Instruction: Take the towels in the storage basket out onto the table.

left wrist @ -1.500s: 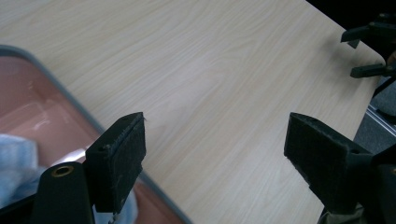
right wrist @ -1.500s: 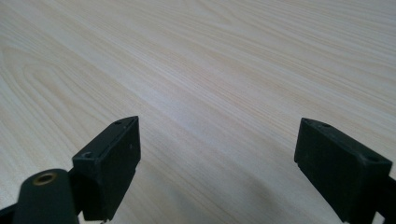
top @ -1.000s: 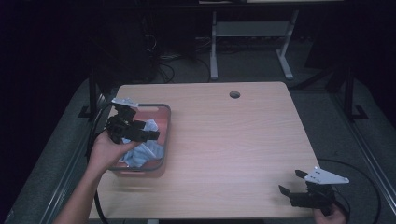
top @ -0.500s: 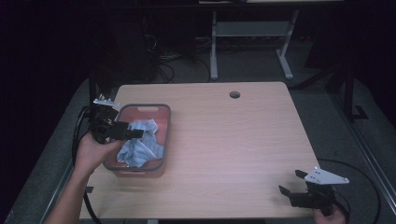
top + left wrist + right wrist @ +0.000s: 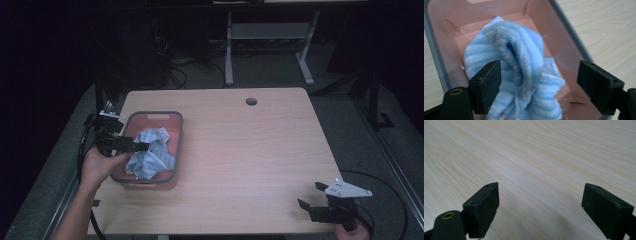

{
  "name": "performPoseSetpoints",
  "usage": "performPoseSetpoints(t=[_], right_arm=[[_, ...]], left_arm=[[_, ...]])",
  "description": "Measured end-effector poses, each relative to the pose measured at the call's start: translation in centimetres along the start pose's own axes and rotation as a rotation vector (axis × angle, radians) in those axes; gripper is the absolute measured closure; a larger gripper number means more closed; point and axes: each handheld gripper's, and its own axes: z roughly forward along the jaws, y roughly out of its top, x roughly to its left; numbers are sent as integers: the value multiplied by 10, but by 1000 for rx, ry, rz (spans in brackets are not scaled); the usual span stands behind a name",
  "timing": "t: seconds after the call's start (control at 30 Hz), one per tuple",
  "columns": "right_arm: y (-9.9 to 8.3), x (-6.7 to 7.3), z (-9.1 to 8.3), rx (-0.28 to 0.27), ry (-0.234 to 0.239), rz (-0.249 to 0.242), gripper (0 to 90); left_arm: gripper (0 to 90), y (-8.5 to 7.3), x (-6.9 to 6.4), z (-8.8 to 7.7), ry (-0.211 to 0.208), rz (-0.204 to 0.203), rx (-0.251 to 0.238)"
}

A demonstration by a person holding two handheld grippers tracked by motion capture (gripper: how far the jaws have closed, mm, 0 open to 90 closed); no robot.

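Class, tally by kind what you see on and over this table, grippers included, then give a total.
Pink bin: 1
Blue striped cloth, lying in the bin: 1
Grippers, left gripper and right gripper, both open: 2
Total: 4

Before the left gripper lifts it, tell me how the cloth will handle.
Likely floppy: the cloth lies bunched in folds in the bin, so it should sag and drape from the left gripper. Its fuzzy pile suggests an easy, non-slippery grip. Probably light, so the bin shouldn't shift much.
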Motion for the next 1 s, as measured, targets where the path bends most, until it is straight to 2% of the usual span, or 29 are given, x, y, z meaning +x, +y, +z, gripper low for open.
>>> performPoseSetpoints(t=[0.13,0.23,0.3,0.37,0.43,0.57,0.63,0.8,1.0], right_arm=[[0,1,0,3,3,1,139],[0,1,0,-1,4,-1,139],[0,1,0,-2,5,-2,139],[0,0,0,-2,2,-3,139],[-1,-1,0,-4,3,4,139],[0,1,-2,-7,1,-3,139],[0,1,-2,-10,3,-6,139],[0,1,-2,-9,4,-1,139],[0,2,-3,-13,0,-6,139]], left_arm=[[193,2,4,13,-7,-28,28],[196,2,4,19,8,-31,45],[198,2,5,24,-3,-45,58],[212,2,4,32,18,-49,79],[218,3,5,37,17,-62,80],[297,3,3,43,23,-54,89],[330,4,3,46,38,-49,111],[501,3,2,49,57,-39,122],[690,3,1,51,55,-24,138]])
